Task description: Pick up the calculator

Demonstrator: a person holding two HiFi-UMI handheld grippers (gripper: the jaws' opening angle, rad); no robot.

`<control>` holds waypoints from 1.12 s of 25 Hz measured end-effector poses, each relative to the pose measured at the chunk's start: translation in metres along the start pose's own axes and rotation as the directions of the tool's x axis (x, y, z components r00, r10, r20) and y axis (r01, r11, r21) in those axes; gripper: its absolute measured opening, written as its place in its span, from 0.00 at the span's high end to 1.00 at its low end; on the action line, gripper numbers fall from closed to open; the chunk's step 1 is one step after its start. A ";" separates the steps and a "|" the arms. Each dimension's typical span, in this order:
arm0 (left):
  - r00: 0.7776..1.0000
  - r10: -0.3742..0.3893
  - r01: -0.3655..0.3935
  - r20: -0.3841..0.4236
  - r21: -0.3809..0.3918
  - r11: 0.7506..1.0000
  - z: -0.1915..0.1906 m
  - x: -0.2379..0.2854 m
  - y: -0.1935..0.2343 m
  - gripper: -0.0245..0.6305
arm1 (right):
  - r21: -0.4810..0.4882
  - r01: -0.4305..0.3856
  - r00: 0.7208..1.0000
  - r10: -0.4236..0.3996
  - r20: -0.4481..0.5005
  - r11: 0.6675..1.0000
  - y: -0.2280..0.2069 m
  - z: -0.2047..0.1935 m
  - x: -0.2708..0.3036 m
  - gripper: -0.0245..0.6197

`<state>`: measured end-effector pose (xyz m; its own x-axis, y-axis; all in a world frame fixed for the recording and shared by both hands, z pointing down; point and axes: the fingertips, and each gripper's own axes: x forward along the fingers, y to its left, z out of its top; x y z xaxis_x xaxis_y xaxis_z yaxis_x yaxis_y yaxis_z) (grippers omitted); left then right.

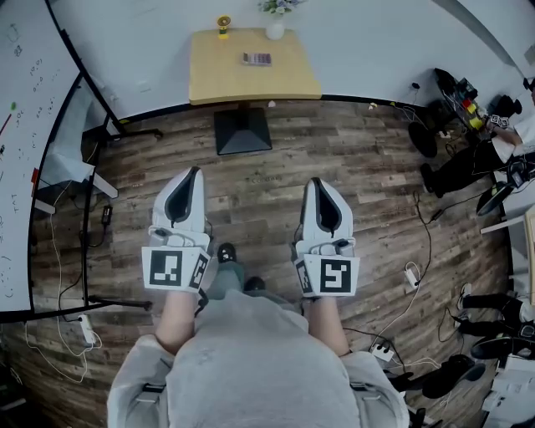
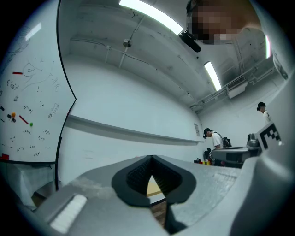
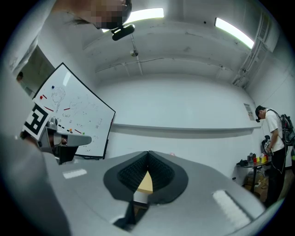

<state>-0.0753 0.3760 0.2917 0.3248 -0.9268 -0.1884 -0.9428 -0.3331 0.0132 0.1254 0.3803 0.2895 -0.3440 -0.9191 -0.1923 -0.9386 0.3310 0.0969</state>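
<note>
Lying on square wooden table (image 1: 219, 82): calculator (image 1: 257, 58)

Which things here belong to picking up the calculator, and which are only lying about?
Belong to the job: calculator, table under it, left gripper, right gripper (both shut, empty).
Just lying about: yellow figure, white vase, whiteboard, power strip.

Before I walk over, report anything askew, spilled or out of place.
Nothing is spilled or toppled. The small grey calculator lies flat on the square yellow wooden table. The only untidiness: a white power strip and loose cables trail over the wood-plank floor at either side.
</note>
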 end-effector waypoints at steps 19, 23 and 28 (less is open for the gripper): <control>0.998 -0.052 0.053 0.043 -0.014 0.999 -0.004 0.104 0.050 0.96 | 0.045 0.058 0.998 -0.058 0.004 0.997 -0.023 -0.013 0.105 0.96; 0.997 -0.063 0.063 0.047 -0.008 0.998 -0.006 0.123 0.059 0.96 | 0.034 0.072 0.997 -0.072 -0.009 0.997 -0.026 -0.020 0.125 0.96; 0.996 -0.078 0.078 0.045 -0.001 0.997 -0.010 0.144 0.075 0.96 | 0.026 0.098 0.995 -0.098 -0.010 0.995 -0.027 -0.026 0.150 0.96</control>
<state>-0.0985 0.2163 0.2750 0.3936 -0.8892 -0.2333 -0.9145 -0.4047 -0.0006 0.0997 0.2282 0.2837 -0.2500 -0.9493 -0.1908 -0.9682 0.2446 0.0517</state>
